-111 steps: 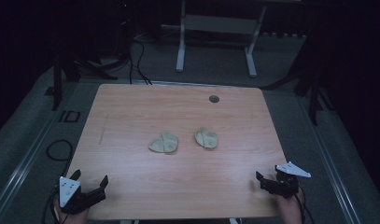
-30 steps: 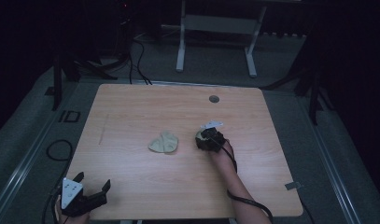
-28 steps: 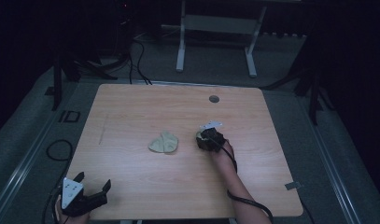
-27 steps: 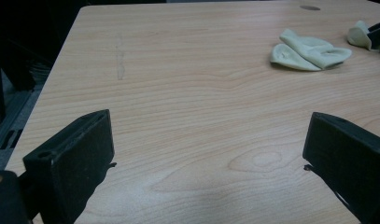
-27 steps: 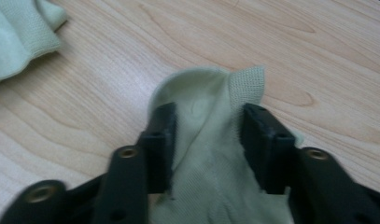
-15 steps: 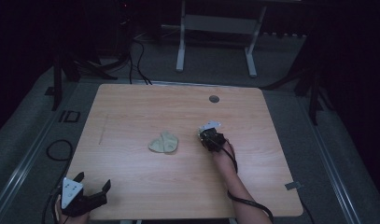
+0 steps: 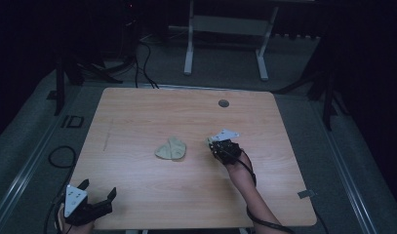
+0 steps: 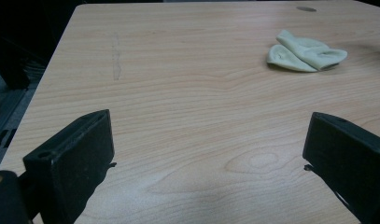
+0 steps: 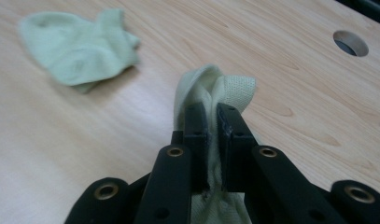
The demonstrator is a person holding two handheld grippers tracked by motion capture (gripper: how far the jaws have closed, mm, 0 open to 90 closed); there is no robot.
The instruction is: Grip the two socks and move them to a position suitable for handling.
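From above, the right gripper (image 7: 219,146) sits mid-table, the second pale green crumpled sock (image 7: 170,148) lying apart to its left. The left gripper (image 8: 208,149) rests wide and empty. The right gripper view shows jaws pinching a pale green knit sock (image 9: 215,91); lift straight (fabric may slip).

bare table (image 7: 137,122) around loose sock (image 7: 171,148), seemingly.

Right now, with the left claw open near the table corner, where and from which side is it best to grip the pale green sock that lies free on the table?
Probably the upper fold of the free sock, which stands proud of the table; elsewhere it lies flat. The left claw could come in low from its own side, its open jaws straddling that ridge.
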